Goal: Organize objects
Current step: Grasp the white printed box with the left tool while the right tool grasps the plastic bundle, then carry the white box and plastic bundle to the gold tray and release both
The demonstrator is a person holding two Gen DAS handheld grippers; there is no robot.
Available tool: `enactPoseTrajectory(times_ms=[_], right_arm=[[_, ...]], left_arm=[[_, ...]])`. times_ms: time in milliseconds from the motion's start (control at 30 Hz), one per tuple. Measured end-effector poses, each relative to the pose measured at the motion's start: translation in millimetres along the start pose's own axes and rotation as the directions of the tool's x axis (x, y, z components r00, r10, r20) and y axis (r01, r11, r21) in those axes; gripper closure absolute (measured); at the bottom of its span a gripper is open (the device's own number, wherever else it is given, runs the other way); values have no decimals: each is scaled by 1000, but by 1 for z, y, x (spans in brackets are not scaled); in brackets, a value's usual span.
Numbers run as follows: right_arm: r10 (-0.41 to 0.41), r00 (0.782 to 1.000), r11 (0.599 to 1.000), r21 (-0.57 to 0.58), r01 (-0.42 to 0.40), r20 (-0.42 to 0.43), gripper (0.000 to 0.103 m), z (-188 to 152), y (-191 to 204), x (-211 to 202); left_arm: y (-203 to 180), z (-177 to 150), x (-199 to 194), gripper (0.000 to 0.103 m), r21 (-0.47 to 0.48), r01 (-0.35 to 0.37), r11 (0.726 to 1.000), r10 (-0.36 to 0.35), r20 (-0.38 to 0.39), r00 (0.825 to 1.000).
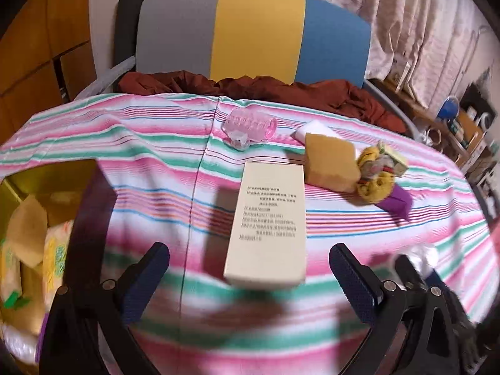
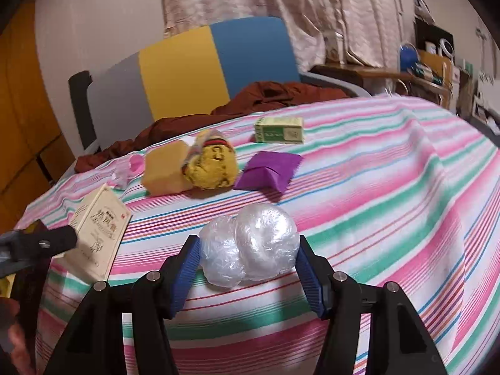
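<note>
My right tongs (image 2: 247, 268) pinch a bundle of clear plastic bags (image 2: 250, 247), pads against both its sides, low over the striped cloth of the worktop (image 2: 390, 203). The bundle is slippery and squashy, so I judge it could squirm out of the pads on the lift, or one lobe could peel loose and drag.

My left tongs (image 1: 250, 281) stand spread and empty, with the cream printed box (image 1: 268, 222) lying between the fingers but untouched. The risk there is that a finger rides onto the box top or shoves it toward 12 o'clock, into the yellow sponge block (image 1: 331, 162) at its 1 o'clock. The left view is blurred, so the gap is hard to judge.

Both tongs tilt downward at the cloth; the left fingers show at 9 o'clock in the right view. A bin of packets (image 1: 40, 234) sits at 8 o'clock beyond the worktop edge, likely the destination. The yellow plush toy (image 2: 209, 168), purple packet (image 2: 268, 172) and green box (image 2: 278, 129) wait at 12 o'clock.
</note>
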State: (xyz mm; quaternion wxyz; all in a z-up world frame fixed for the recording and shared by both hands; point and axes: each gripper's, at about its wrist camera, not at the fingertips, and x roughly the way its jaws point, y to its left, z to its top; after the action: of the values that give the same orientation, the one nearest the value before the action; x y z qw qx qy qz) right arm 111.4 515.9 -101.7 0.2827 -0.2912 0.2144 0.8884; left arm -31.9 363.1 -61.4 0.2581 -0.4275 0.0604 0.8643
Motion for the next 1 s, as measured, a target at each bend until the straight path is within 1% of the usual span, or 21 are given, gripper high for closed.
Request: enactPoseTrajectory(times_ms=[67, 167, 200, 233, 267, 333, 400, 433, 500, 567, 700, 800, 867, 1000], right_arm=[[-6, 1000, 1000, 14, 6, 7, 42, -1, -3, 0], [-11, 1000, 1000, 3, 11, 26, 42, -3, 0, -3], [-14, 999, 1000, -3, 14, 31, 42, -3, 1, -4], [-18, 999, 1000, -12, 19, 38, 42, -3, 3, -4], [-21, 999, 1000, -17, 22, 42, 42, -3, 4, -5], [-24, 999, 999, -25, 25, 49, 42, -4, 6, -6], [-22, 998, 999, -25, 24, 53, 42, -3, 6, -6], [-20, 998, 1000, -23, 21, 51, 42, -3, 5, -5], [-19, 999, 1000, -20, 20, 49, 42, -3, 5, -5], [-19, 999, 1000, -21, 20, 46, 42, -3, 4, -4], [-26, 998, 999, -32, 28, 57, 42, -3, 7, -7], [-26, 997, 998, -49, 30, 69, 42, -4, 11, -9], [-11, 997, 998, -68, 16, 72, 42, -4, 14, -9], [16, 997, 994, -106, -7, 81, 42, -5, 20, -12]], left_arm=[[-5, 0, 9, 2, 30, -3, 1000, 2, 9, 1000], [-10, -1, 20, 13, 66, 18, 998, -20, 28, 999], [-12, -3, 23, 22, 76, 21, 997, -23, 32, 999], [-13, -5, 26, 28, 86, 20, 996, -23, 32, 999], [-14, -7, 29, 29, 97, 18, 995, -21, 31, 999], [-13, -12, 34, 45, 98, 13, 995, -17, 39, 999], [-9, -16, 39, 52, 88, 10, 996, -14, 39, 999], [-7, -17, 39, 52, 74, 23, 997, -26, 41, 999], [-4, -17, 39, 52, 58, 25, 998, -28, 42, 999], [-4, -19, 38, 52, 61, 25, 998, -28, 45, 999], [-7, -25, 33, 52, 79, 5, 997, -10, 64, 998], [-5, -34, 24, 53, 72, -12, 997, 6, 82, 997], [-4, -39, 19, 53, 69, -11, 998, 5, 91, 996], [-3, -54, 0, 53, 86, -3, 996, -9, 137, 991]])
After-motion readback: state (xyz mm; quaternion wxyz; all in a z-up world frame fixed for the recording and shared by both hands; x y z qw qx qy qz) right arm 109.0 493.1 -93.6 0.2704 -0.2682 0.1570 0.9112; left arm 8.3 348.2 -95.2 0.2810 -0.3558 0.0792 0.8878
